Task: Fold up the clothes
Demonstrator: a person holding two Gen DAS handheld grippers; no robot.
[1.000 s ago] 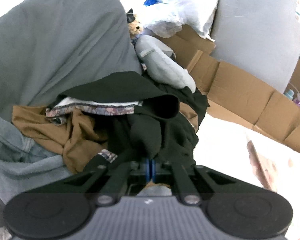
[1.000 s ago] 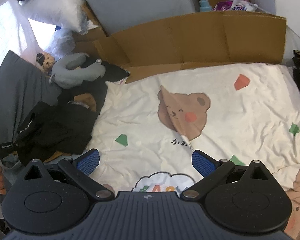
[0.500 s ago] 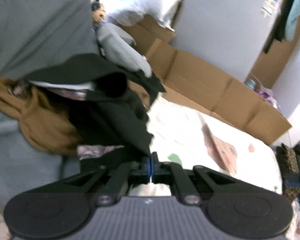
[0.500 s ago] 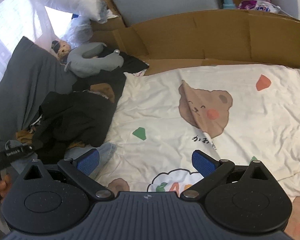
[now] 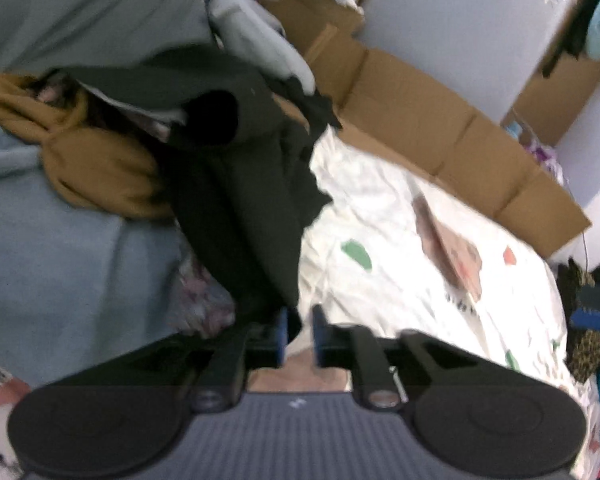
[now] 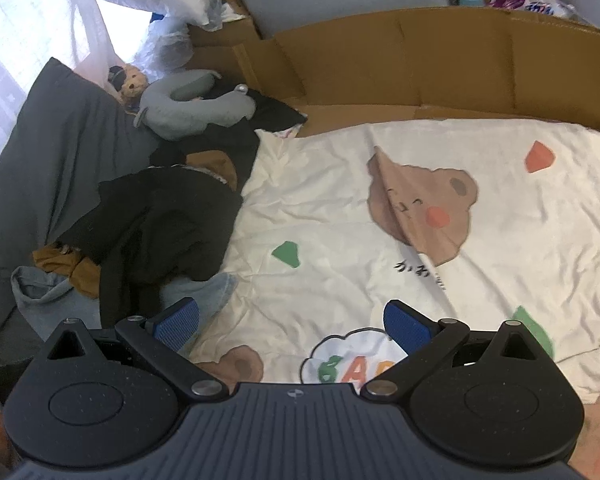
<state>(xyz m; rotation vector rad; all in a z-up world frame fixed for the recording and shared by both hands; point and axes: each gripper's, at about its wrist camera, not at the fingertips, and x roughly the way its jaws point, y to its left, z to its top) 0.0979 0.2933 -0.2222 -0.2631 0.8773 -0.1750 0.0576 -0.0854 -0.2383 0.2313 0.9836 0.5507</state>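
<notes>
— So where does the black garment (image 5: 252,184) sit against the left gripper (image 5: 298,334)?

— Right at its tips. The cloth hangs down from the pile and its lowest fold drops just in front of the 2 blue pads (image 5: 281,334), touching the inner one. The jaws stand a little apart, with a narrow gap between them, and pale sheet shows through that gap. That view is blurred, so I cannot tell whether any cloth is actually pinched.

— And the rest of the pile?

— A mustard-brown garment (image 5: 96,168) lies to the left of the black one, touching it, and a light blue garment (image 5: 68,264) spreads below both. A grey plush toy (image 5: 256,44) sits behind the heap, beside a cardboard box (image 5: 440,128).

— What about the right gripper (image 6: 292,326)?

— Spread wide, holding nothing. It hovers over the white cartoon-printed sheet (image 6: 340,220), with the brown bear print (image 6: 424,208) ahead of it.

— Is the clothing near it?

— From the right wrist view the black garment (image 6: 168,224) lies ahead and to the left, at the sheet's edge. A bit of the light blue garment (image 6: 212,286) pokes out just beyond the left blue finger (image 6: 177,325).
</notes>
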